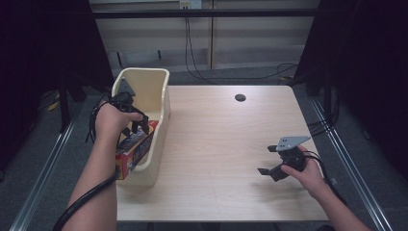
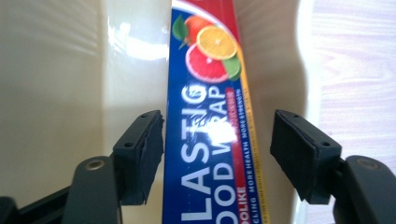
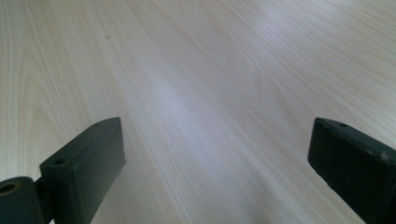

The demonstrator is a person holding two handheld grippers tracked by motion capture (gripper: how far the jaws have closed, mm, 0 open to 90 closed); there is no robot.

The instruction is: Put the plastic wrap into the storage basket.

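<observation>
A cream plastic bin (image 1: 159,103) stands at the left edge of the wooden table (image 1: 221,144), its near end cut low. A long box of food wrap (image 1: 135,149) lies in it, slanting out over that low end toward the person. The left gripper (image 1: 137,124) is held just above the box; in the left gripper view its jaws are spread to either side of the box (image 2: 210,140), the blue printed face running up between them. The left pad (image 2: 147,149) looks close to the box edge, though it is hard to tell whether it touches. The right gripper (image 1: 270,161) sits well apart over bare wood at the right side, jaws wide open, with the tabletop (image 3: 196,93) between them
</observation>
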